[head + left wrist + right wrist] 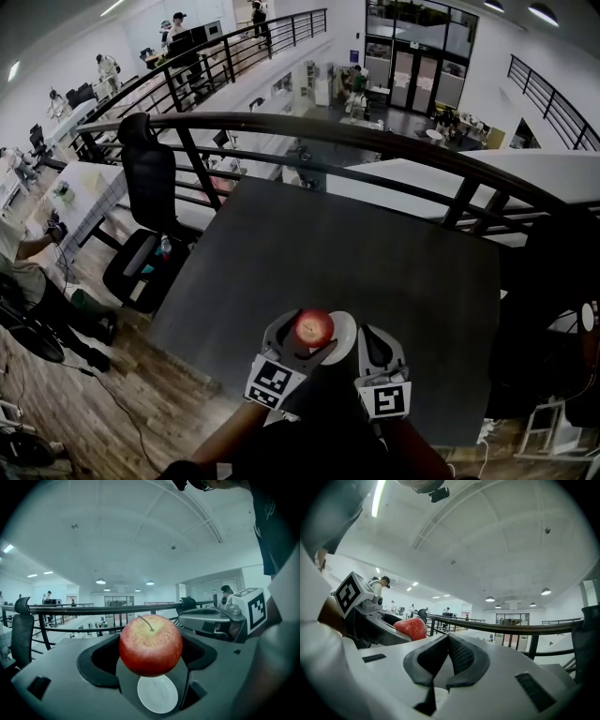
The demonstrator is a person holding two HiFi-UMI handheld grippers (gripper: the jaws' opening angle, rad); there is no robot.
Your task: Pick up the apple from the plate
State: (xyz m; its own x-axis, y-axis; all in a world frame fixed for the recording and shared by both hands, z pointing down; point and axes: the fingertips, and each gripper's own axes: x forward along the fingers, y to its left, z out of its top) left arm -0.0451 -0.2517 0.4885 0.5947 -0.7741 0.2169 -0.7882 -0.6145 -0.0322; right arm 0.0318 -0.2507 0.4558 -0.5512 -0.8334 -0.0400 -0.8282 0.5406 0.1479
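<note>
A red-and-yellow apple [313,326] [150,645] is clamped between the jaws of my left gripper [302,339] [150,654], lifted above the small white plate [346,330] [158,694]. The plate is bare and lies on the dark grey table [328,234] near its front edge. My right gripper [372,336] [449,660] hovers just right of the plate, jaws pressed together with nothing between them. In the right gripper view the apple [409,628] shows at the left, held in the left gripper [370,620].
A black curved railing [375,141] runs behind the table, with a drop to a lower floor beyond. A black office chair [150,187] stands at the table's left. A seated person [23,272] is at the far left on the wooden floor.
</note>
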